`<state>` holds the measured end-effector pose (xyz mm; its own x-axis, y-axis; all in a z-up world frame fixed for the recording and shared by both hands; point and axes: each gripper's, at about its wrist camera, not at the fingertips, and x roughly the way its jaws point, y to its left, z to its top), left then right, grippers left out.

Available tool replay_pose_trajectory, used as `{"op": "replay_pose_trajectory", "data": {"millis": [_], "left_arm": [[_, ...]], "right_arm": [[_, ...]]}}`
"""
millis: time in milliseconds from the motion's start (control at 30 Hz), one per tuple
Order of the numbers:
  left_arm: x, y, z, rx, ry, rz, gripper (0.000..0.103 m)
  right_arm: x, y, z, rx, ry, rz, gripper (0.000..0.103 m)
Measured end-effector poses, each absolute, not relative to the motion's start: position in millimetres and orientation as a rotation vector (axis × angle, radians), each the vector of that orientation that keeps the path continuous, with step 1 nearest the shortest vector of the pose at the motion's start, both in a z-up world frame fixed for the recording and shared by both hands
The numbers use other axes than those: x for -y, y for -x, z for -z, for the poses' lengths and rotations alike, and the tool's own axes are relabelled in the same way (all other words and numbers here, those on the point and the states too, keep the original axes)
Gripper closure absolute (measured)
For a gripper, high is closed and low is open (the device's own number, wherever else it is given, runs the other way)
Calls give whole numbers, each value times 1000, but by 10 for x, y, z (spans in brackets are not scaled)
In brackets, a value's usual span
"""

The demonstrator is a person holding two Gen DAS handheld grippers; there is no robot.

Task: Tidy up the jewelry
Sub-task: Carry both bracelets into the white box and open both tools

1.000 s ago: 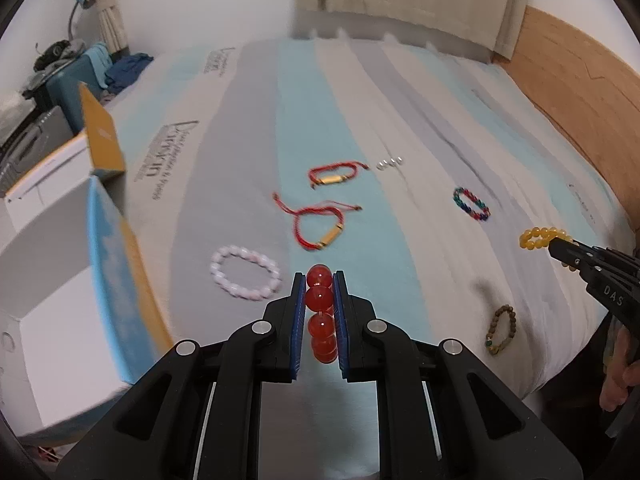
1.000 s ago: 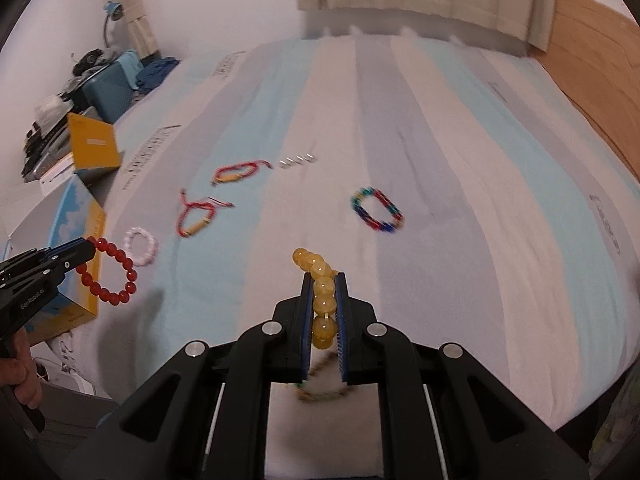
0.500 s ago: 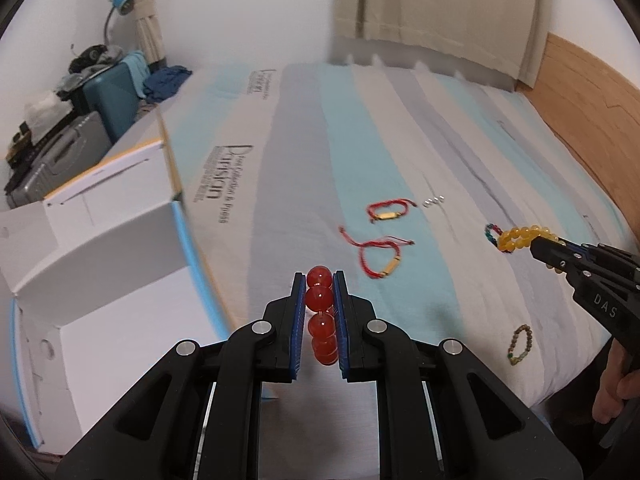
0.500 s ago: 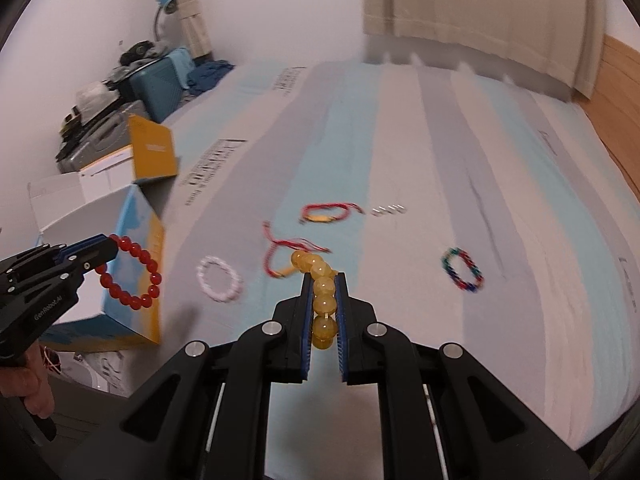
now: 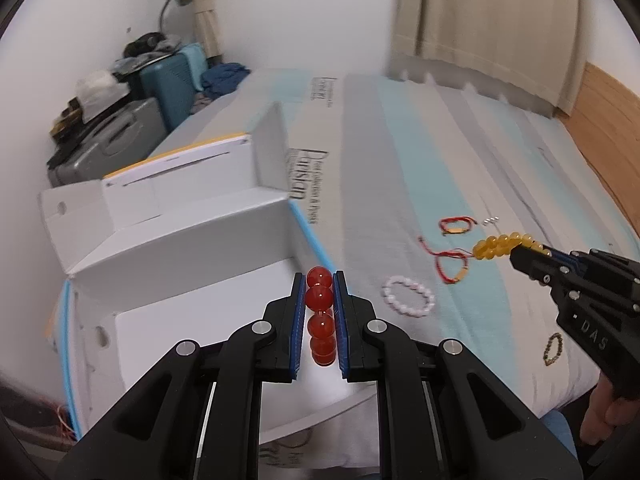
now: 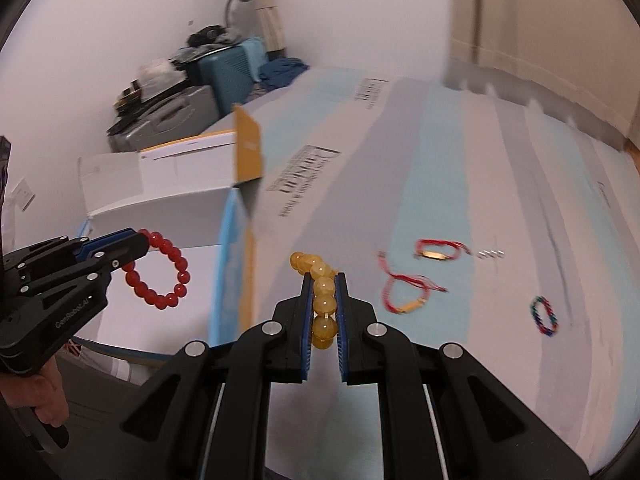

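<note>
Both hand-held grippers have swung from the scattered jewelry on the bed toward the open white cardboard box (image 5: pixel 192 264), which now fills the left wrist view from 9 to 6 o'clock. Left hand-held gripper (image 5: pixel 319 280) is clamped on a red bead bracelet (image 5: pixel 320 312), its loop dangling over the box's white floor in the right wrist view, apparently poised for a drop. Right hand-held gripper (image 6: pixel 323 276) is clamped on a yellow bead bracelet (image 6: pixel 322 300), carried above the striped mattress (image 6: pixel 500 208) near the box's blue-and-orange side, likely bound for the same box. On the mattress lie a white bead bracelet (image 5: pixel 408 296), two red cord bracelets (image 6: pixel 408 292), a multicolored bracelet (image 6: pixel 544 316) at 3 o'clock in the right wrist view, a dark bead bracelet (image 5: pixel 553 349) and small silver pieces (image 6: pixel 490 254). Luggage (image 5: pixel 120 140) is stacked at 10 o'clock.
</note>
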<state>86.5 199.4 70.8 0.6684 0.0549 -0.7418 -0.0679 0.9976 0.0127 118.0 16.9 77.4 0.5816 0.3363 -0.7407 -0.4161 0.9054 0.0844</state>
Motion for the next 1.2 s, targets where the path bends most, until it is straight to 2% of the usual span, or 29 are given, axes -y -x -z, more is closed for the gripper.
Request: {"op": "replay_pose_trajectory", "data": {"millis": [233,600,900,1200], "left_arm": [[-2499,-706,-644,-855,43,-138,90],[-3235,-523,-238,-928,111,-227,90],[-3565,-475,141,-994,157,-249,90],[-3653,-457,314,-1025,176,-249,90]], "right_arm": [[-817,-1058,-711,-852,147,-530,94],[-1700,-989,-207,-952,226,-624,94],[-1990,-1059,183,-1038,257,-628,94],[-2036,-1073,328,-1070,272,-625,94]]}}
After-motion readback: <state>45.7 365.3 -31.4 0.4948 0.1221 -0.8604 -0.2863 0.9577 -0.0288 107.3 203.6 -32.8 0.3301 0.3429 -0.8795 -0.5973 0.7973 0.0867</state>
